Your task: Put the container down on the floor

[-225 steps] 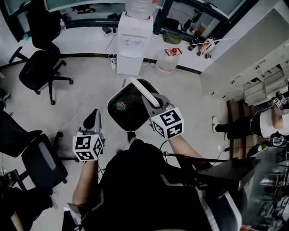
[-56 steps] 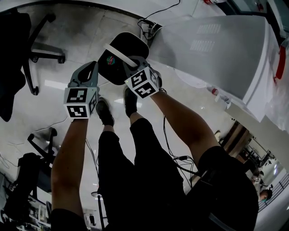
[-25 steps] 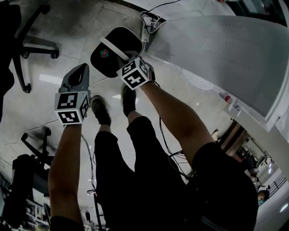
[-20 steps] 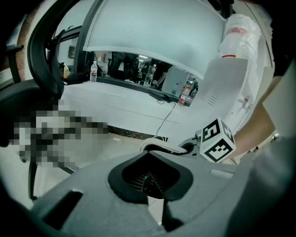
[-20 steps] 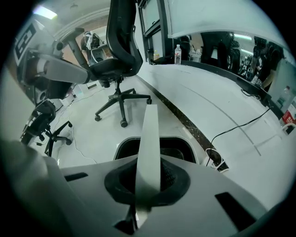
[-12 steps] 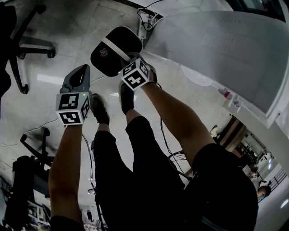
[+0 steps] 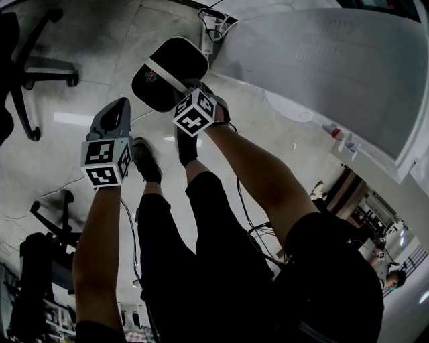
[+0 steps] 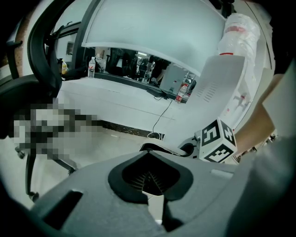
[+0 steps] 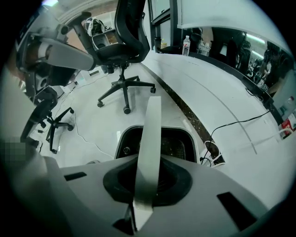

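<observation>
Nearest to me were the person's black trousers (image 7: 201,268), and past the knees two dark shoes (image 7: 145,159) planted on the pale floor (image 7: 80,87). Both bare forearms reached down and forward over them.

The left claw (image 7: 119,107) hung just out past the left shoe, apart from everything. Its jaws were drawn together with nothing between them.

The right claw (image 7: 182,88) sat a little further out, above the other shoe, pointing steeply down. Its jaws were pinched tight on the white strap handle (image 9: 150,139), which ran straight up out of the container (image 7: 175,57) and into the grip. The container was a black, round-cornered bin with a pale rim. It hung below that claw, just ahead of the person's toes, with its open mouth facing up at the claw. From where I stood I couldn't tell whether its bottom was touching the floor.

Just beyond the bin lay a white power strip (image 7: 218,19) with a black cable trailing from it, near the dark skirting strip (image 9: 185,109) along the foot of the wall. To the right rose a white water dispenser (image 8: 217,88) with a bottle (image 8: 238,34) on top. Further off on the left stood a black office chair (image 9: 127,32) on castors.
</observation>
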The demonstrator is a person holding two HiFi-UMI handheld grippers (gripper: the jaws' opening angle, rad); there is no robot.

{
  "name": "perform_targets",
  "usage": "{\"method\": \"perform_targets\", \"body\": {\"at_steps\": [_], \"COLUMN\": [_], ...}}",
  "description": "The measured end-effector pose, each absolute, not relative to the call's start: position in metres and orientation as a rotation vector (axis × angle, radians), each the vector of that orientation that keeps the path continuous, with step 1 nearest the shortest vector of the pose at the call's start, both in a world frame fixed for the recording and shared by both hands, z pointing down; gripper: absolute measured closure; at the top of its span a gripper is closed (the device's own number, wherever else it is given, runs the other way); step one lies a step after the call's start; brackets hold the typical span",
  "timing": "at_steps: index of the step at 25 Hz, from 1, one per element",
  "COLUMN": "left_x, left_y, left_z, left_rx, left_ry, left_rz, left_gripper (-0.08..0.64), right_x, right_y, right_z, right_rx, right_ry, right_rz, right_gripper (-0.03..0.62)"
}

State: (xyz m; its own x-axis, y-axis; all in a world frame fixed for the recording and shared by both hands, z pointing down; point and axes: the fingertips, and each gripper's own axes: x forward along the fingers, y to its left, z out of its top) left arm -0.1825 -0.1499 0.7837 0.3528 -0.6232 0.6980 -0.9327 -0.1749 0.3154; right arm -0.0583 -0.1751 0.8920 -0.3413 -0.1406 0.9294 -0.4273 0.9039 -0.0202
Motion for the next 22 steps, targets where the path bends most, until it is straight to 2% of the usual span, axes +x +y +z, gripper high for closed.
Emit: {"method": "perform_targets", "body": {"at_steps": [6, 9, 19, 22], "left_x": [-0.183, -0.184, -0.174, -0.173], "left_y": [-0.143, -0.140, -0.140, -0.143], "left_z": [0.784, 0.784, 0.779, 0.774], "left_rx": [1.890, 1.887, 1.894, 1.896], "left_ry": [-1.355, -1.359, -1.344, -1.351], "left_rz": [0.545, 0.547, 0.554, 0.554], "left_gripper": [0.549, 0.549, 0.549, 0.549], "right_x": [-0.056, -0.055, -0.053, -0.046], "right_y": [-0.187, -0.194, -0.189, -0.188], "right_z": [0.886, 0.878, 0.878, 0.880], "right_rx": [0.452, 0.475, 0.416, 0.424], "right_ry": [-1.921, -1.937, -1.932, -1.903], "right_rz": [0.316, 0.323, 0.357, 0.344], "right_gripper": [0.578, 0.532, 0.529, 0.465]}}
